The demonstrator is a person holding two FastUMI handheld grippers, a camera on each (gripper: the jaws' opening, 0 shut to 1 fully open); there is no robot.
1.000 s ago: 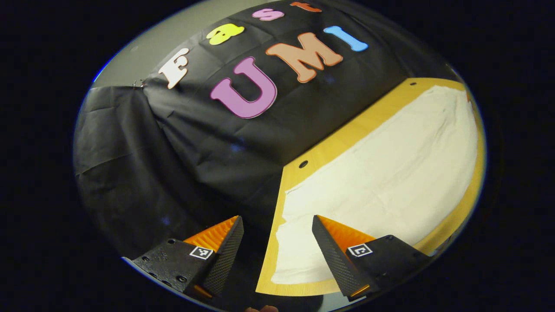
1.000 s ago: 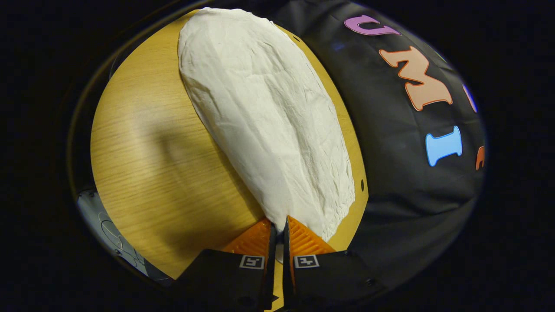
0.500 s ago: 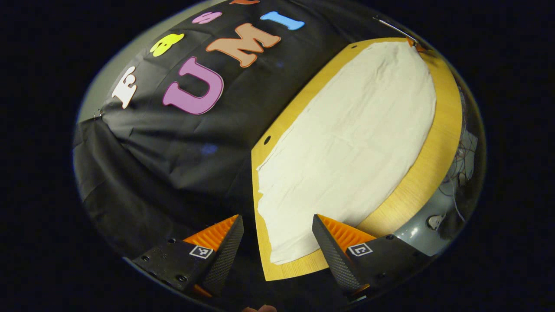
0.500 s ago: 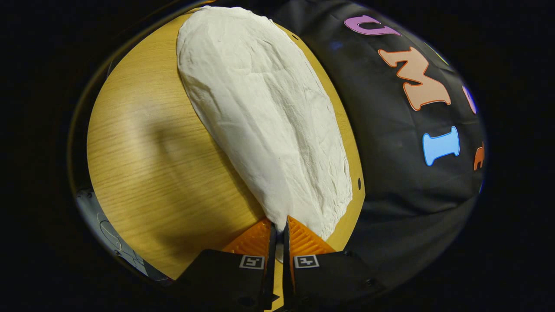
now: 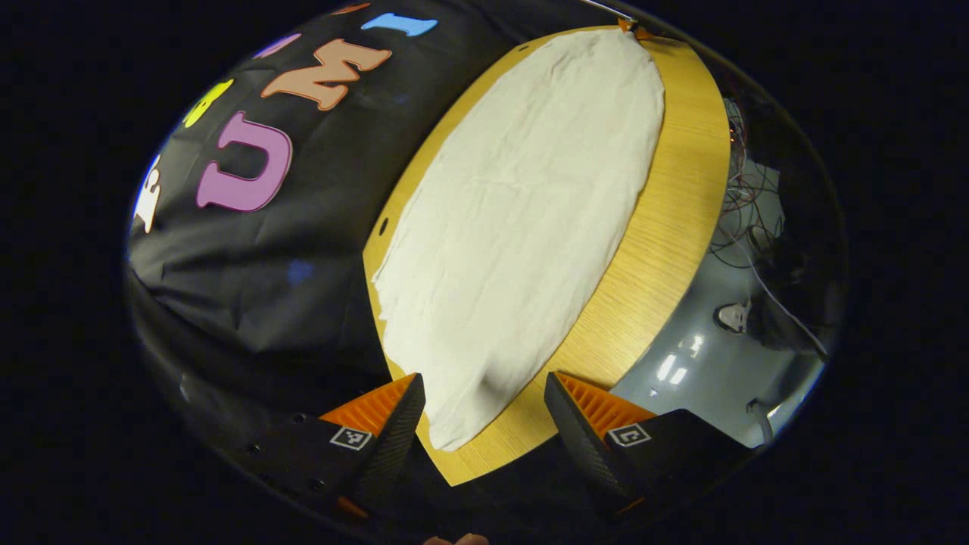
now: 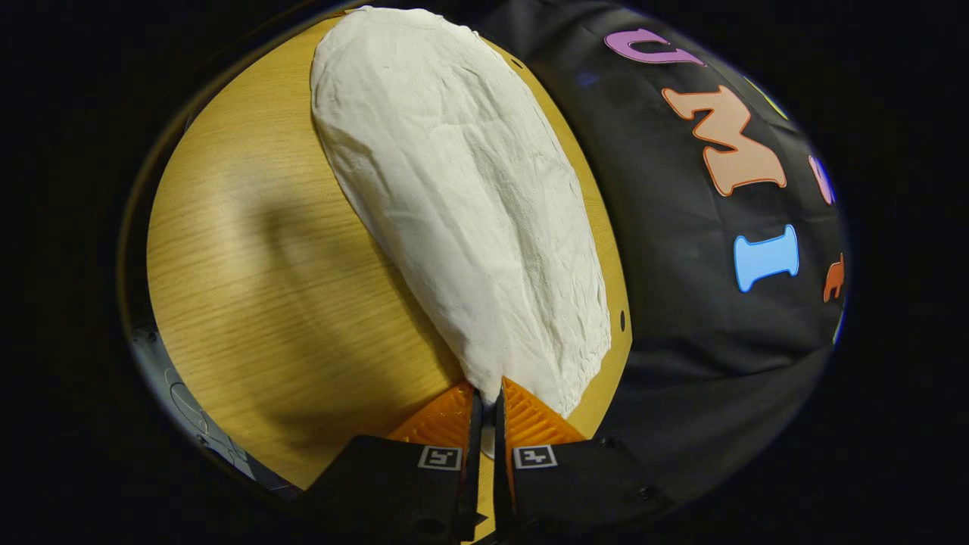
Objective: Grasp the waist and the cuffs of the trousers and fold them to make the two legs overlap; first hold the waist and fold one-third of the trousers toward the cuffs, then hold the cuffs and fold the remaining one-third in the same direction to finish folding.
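White trousers (image 5: 522,219) lie flat and lengthwise on a round wooden table (image 5: 666,227). My left gripper (image 5: 484,401) is open and hovers just above the table's near edge. The narrow near end of the trousers shows between its fingers, untouched. At the far end, the right gripper (image 5: 634,27) sits at the cloth's corner. In the right gripper view, the right gripper (image 6: 484,397) is shut on the near corner of the trousers (image 6: 462,197), beside a ruffled edge that looks like the waist. The cloth stretches away from it over the table (image 6: 265,288).
The black cloth wall (image 5: 288,250) hangs close behind the table's far side. Grey floor with loose cables (image 5: 757,227) and a small white plug (image 5: 730,318) lies beyond the table's other side. A small hole (image 5: 383,225) marks the tabletop near its rim.
My left gripper has swung over toward the table, so the trousers' near end now lies between its open fingers. The right gripper has stayed shut on its corner, nearly still.
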